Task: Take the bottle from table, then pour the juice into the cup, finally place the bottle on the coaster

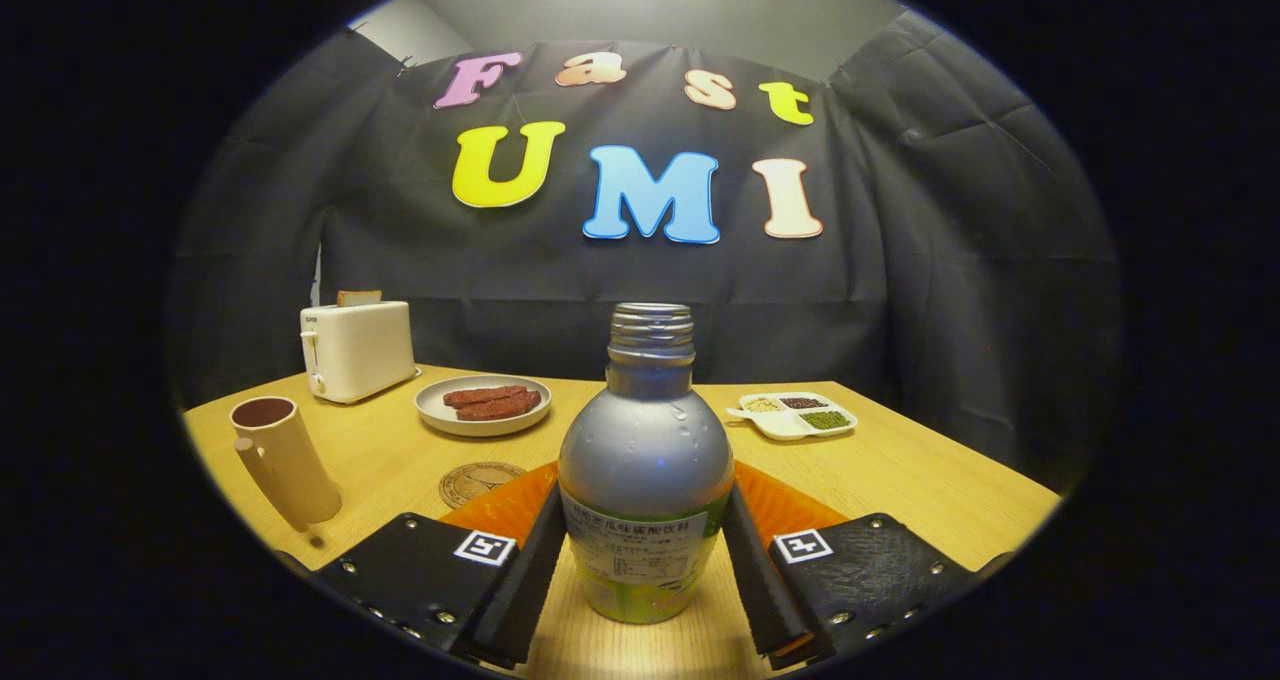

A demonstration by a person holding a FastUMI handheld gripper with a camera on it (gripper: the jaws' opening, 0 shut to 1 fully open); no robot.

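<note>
A silver bottle point(645, 460) with a green label and no cap stands upright on the wooden table point(900, 480). It sits between the fingers of my gripper point(643, 520), and both fingers press against its sides. A tall beige cup point(285, 460) with a dark inside stands off to the left, beyond the left finger. A round brown coaster point(480, 482) lies flat on the table just ahead of the left finger, between the cup and the bottle.
A white toaster point(357, 350) with a slice of bread stands at the back left. Beside it is a grey plate point(483, 405) of sausages. A white divided dish point(795, 415) of grains sits at the back right, before the black cloth wall.
</note>
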